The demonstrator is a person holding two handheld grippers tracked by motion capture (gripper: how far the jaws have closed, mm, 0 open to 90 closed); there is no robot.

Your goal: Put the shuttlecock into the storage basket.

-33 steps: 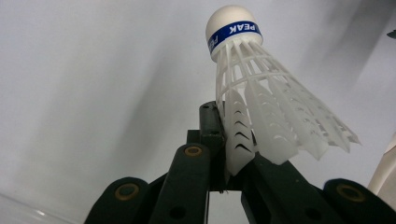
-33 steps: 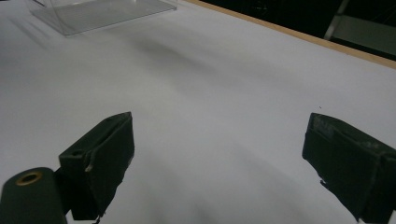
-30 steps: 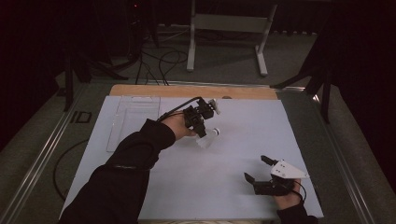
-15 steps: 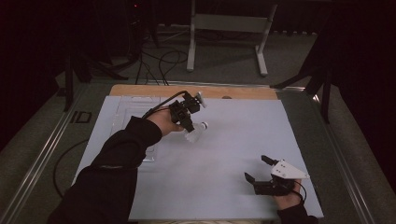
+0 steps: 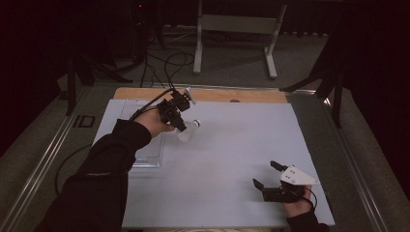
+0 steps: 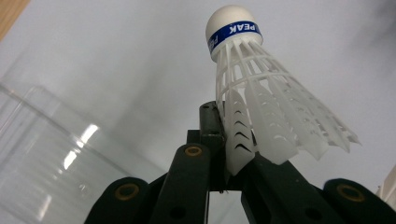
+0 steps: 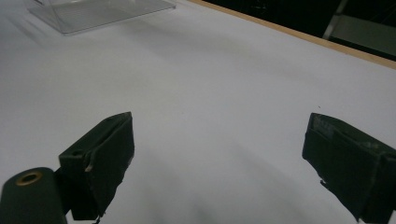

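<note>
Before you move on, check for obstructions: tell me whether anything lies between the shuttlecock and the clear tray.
Nothing visible does. The left claw is shut on the shuttlecock by its skirt, above the white mat, right beside the clear tray. The stretch between them is bare.

- shuttlecock (image 6: 261, 107): white skirt w/ slit pattern, white cork, blue band w/ white letters
- jaws: black, brass-coloured rivets
- table (image 5: 232, 159): pale grey-white top, wood strip at far edge
- box (image 6: 42, 158): clear

left claw (image 5: 180, 126) clamped, right claw (image 5: 266, 175) agape — low
</note>
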